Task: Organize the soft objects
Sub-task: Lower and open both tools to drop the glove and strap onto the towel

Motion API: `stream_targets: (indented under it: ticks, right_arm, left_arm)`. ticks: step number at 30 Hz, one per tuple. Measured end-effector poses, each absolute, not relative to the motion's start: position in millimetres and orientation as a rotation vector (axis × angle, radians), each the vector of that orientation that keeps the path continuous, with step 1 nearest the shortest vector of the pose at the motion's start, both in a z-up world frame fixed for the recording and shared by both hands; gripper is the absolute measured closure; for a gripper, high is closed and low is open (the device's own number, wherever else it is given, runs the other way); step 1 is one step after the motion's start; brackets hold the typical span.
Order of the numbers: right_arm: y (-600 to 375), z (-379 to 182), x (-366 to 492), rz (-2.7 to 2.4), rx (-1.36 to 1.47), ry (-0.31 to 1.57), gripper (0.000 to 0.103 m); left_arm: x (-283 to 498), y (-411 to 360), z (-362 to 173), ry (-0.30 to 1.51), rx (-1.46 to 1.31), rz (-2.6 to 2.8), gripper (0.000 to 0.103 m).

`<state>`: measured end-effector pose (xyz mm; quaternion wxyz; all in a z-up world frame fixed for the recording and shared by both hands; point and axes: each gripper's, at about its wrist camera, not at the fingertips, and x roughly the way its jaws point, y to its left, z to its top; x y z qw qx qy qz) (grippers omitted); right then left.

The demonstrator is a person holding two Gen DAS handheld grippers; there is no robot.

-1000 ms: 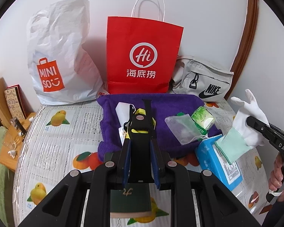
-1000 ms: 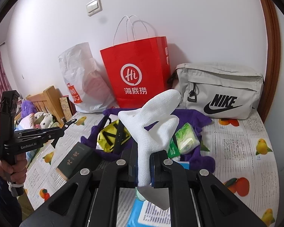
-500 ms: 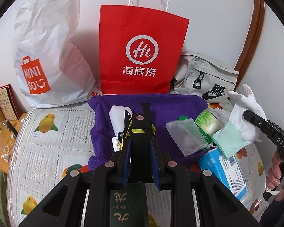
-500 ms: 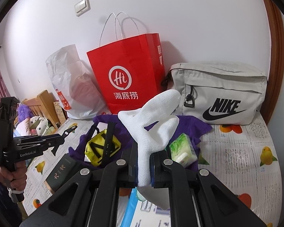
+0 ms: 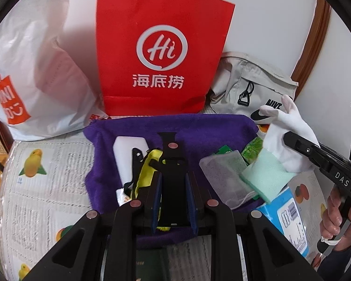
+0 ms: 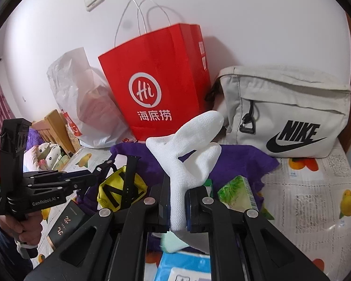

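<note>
right claw [image 6: 177, 208] gripping white sock [image 6: 187, 154], left claw [image 5: 173, 201] seemingly clamping black strap [image 5: 169, 164]

Our left wrist view, angled down over the purple towel [image 5: 199, 128], close to the red paper bag [image 5: 161, 53], our right wrist view beside it, both sharing bag and towel.

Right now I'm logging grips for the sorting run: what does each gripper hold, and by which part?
The right gripper pinches the white glove near its green cuff, fingers pointing up. The left gripper clamps a black strap at its near end.
</note>
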<state>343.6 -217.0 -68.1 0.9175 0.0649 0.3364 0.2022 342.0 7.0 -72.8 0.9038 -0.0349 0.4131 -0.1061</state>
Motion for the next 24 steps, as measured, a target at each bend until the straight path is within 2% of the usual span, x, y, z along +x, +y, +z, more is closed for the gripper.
stream_targets:
  ticks: [16,24]
  right_arm:
    - [-208,-106,376,0.432,0.137,0.801,0.093]
    - [-214,-116,385,0.404,0.118,0.841,0.088]
  left_arm:
    - [375,-22,-104,0.919,-0.022,-0.281,0.083]
    - [383,-26,-113,0.939,-0.014,-0.278,0.083]
